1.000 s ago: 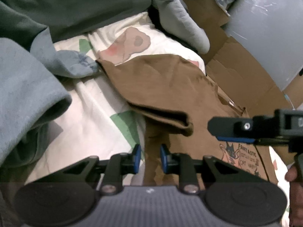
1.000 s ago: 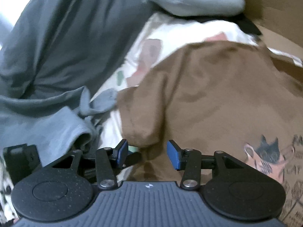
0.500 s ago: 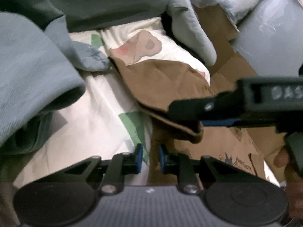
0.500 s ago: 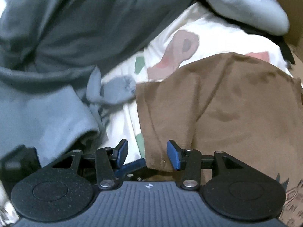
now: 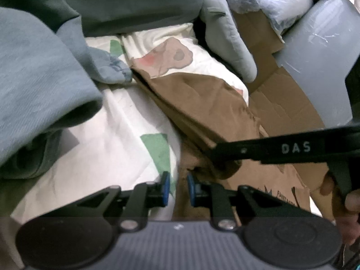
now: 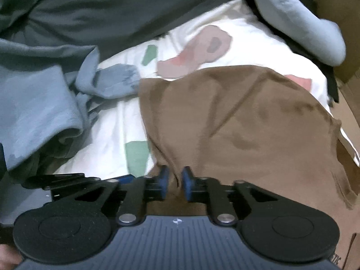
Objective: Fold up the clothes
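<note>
We see a brown T-shirt [image 6: 236, 121] of soft, matte knit spread over the centre and right of the right wrist view, creased in long shallow folds. It lies on a smooth white bedsheet [image 6: 112, 117] printed with flat green and pinkish-brown patches. Our right gripper [image 6: 174, 183] sits at the lower middle of that view, its blue pads [image 6: 163, 183] drawn nearly together with a ridge of the brown cloth pinched between them at the shirt's left edge.

In the left wrist view the shirt [image 5: 202, 99] runs as a doubled band from the centre toward the lower right, where part of a printed graphic shows. Our left gripper [image 5: 177, 187] is at the lower middle, its blue-faced fingers [image 5: 166, 189] close together with a narrow gap; the shirt's edge and the sheet [image 5: 108, 148] lie in line with that gap, but we cannot tell whether they grip anything. The other gripper's black arm, lettered "DAS", crosses the right side, with a hand [image 5: 346, 204] behind it.

A thick grey-blue fleece garment [image 5: 38, 85] bulges rounded at the left, a dark green one [image 5: 126, 2] fills the top, and creased cardboard [image 5: 285, 103] lies at the right.
</note>
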The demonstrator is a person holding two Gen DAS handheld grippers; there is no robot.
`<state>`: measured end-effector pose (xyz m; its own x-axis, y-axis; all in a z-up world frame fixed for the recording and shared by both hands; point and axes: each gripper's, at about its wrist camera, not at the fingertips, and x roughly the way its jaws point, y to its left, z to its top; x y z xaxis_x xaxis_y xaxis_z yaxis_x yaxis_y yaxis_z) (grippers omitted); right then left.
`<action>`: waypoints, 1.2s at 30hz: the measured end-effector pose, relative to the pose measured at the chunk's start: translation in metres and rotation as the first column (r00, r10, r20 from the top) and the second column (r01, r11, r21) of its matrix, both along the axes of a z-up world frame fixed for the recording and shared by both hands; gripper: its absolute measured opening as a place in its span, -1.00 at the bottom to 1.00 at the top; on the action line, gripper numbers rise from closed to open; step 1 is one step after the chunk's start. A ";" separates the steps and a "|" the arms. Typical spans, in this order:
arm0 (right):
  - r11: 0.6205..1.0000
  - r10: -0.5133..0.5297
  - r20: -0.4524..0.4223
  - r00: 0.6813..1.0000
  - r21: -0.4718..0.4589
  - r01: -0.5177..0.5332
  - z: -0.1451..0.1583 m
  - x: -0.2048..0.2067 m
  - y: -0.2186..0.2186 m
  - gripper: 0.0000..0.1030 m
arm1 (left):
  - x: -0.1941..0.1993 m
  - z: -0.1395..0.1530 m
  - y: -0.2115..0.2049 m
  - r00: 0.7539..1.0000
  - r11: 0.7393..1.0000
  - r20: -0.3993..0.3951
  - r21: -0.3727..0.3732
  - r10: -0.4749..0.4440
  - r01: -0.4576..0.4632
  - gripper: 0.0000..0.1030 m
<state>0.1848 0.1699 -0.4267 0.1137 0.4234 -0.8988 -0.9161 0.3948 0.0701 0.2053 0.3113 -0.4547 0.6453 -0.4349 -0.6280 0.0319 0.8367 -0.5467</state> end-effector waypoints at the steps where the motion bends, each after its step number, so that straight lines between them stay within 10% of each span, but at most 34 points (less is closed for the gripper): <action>1: 1.000 -0.026 -0.013 1.000 0.003 0.026 0.001 0.005 -0.004 -0.90 | 0.001 0.000 -0.001 1.000 1.000 0.001 0.002 -0.002 0.002 -0.67; 22: 0.959 -0.227 -0.185 0.956 0.127 0.252 -0.012 0.027 -0.059 -0.90 | 0.011 0.003 -0.015 0.998 0.993 0.006 0.097 -0.063 0.062 -0.70; 26: 0.968 -0.195 -0.125 0.973 0.134 0.211 -0.011 0.025 -0.050 -0.32 | 0.012 0.004 -0.016 0.998 0.994 0.002 0.095 -0.062 0.062 -0.71; 36: 0.992 -0.059 -0.053 0.997 0.108 0.064 -0.014 0.019 -0.018 -0.19 | 0.016 0.004 -0.017 0.998 0.993 -0.004 0.096 -0.065 0.066 -0.72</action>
